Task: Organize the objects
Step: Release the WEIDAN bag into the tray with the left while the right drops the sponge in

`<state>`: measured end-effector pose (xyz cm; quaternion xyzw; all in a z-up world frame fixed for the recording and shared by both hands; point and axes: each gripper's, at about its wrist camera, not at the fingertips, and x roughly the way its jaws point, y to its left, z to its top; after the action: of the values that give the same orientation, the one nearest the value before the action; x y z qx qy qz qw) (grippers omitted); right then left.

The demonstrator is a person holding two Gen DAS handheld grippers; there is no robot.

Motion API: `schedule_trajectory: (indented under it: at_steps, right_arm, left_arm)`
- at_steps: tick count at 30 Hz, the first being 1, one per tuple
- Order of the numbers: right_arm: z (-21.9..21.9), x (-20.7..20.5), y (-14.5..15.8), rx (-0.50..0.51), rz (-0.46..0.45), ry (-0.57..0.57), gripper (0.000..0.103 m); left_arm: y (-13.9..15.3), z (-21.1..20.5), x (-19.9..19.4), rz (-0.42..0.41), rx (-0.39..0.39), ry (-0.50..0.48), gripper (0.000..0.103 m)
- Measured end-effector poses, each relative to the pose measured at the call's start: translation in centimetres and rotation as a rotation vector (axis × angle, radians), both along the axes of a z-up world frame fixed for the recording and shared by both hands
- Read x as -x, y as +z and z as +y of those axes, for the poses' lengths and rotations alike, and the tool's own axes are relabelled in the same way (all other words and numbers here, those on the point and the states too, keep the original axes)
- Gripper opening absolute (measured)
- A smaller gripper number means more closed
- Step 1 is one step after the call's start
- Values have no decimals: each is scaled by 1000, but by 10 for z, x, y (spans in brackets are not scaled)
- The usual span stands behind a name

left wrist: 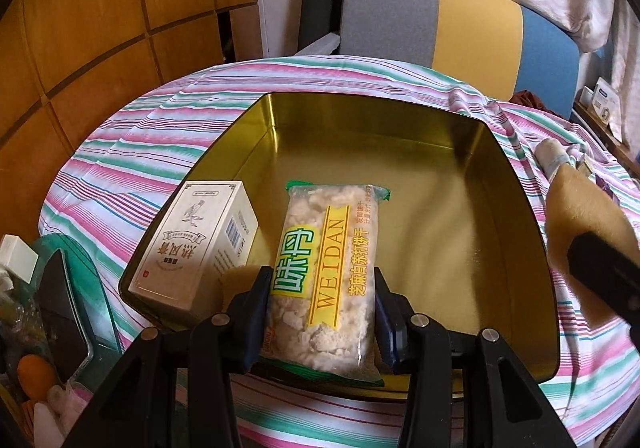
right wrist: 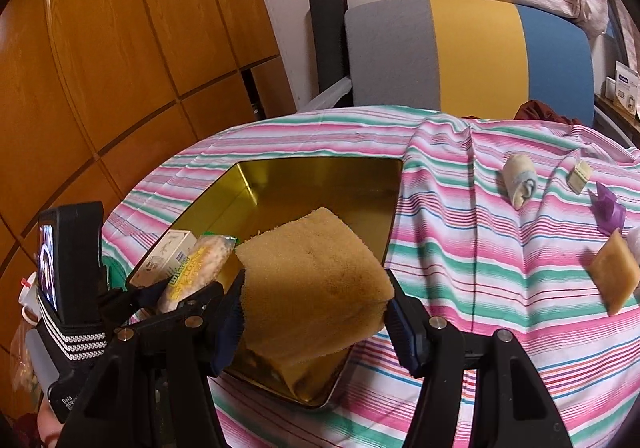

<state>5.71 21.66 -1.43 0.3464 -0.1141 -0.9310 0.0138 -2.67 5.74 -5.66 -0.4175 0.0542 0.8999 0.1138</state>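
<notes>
While both grippers hang over the gold-lined tin tray (left wrist: 360, 116), left gripper (left wrist: 322, 312) has its jaws clamped on one clear cracker packet (left wrist: 328, 272): pale crumbly pieces inside, yellow-green label, green sealed ends, lying lengthwise above tray's near edge. Right gripper (right wrist: 316, 312) jaws clamped on one tan sponge block (right wrist: 316, 288), porous, thick, squarish, held above tray's near right part. One cream carton box (left wrist: 196, 248) leans in tray's near left corner, just beside packet. Tray sits on pink-green-white striped cloth (right wrist: 460, 248). Loose on cloth, far right: one rolled bandage (right wrist: 519, 180), one small cream packet (right wrist: 579, 176), one purple wrapper (right wrist: 608, 208), one brown flat square (right wrist: 614, 274).
</notes>
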Motion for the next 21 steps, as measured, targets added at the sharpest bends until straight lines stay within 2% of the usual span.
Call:
schedule_trajectory:
  at_steps: [6, 8, 10, 21]
  right_arm:
    - [-5, 8, -7, 2, -18, 12, 63]
    - [-7, 10, -9, -1, -23, 16, 63]
    - [-9, 12, -11, -5, -27, 20, 63]
    - [-9, 23, -30, 16, -80, 24, 63]
  left_arm:
    - [0, -4, 2, -6, -11, 7, 48]
    - [1, -5, 3, -9, -13, 11, 54]
    - [2, -7, 2, -8, -17, 19, 67]
    - [24, -20, -2, 37, -62, 63, 79]
